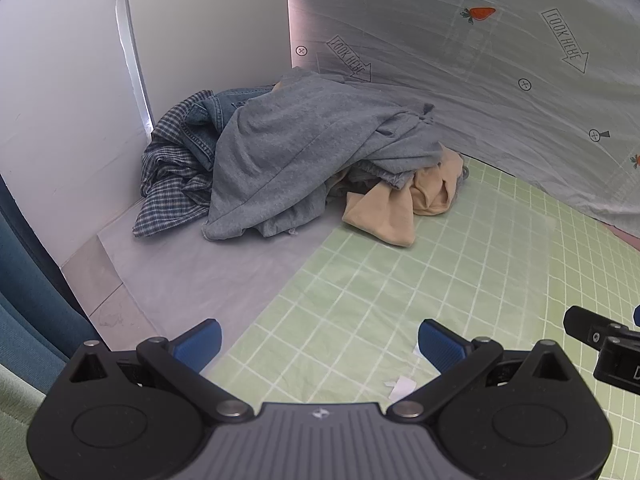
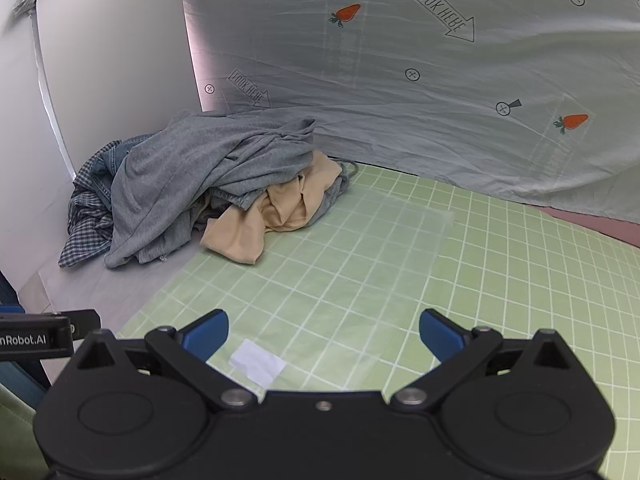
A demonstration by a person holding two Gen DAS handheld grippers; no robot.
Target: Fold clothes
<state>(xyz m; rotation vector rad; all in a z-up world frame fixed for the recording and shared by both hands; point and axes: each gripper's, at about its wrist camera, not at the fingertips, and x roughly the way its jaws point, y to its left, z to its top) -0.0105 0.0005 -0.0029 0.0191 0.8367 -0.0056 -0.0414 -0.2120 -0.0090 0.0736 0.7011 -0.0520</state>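
Note:
A heap of clothes lies in the far left corner: a grey garment (image 1: 304,148) on top, a blue denim piece (image 1: 208,120), a checked shirt (image 1: 172,184) and a beige garment (image 1: 404,208). The heap also shows in the right wrist view, with the grey garment (image 2: 200,176) and the beige garment (image 2: 276,216). My left gripper (image 1: 320,344) is open and empty, well short of the heap. My right gripper (image 2: 324,332) is open and empty, above the green checked cloth (image 2: 460,280).
A grey sheet with carrot prints (image 1: 480,60) hangs at the back. White panels (image 1: 60,100) stand at the left. A clear plastic sheet (image 2: 384,264) and a white label (image 2: 258,362) lie on the green cloth (image 1: 440,280). The right gripper's body (image 1: 604,344) shows at the right.

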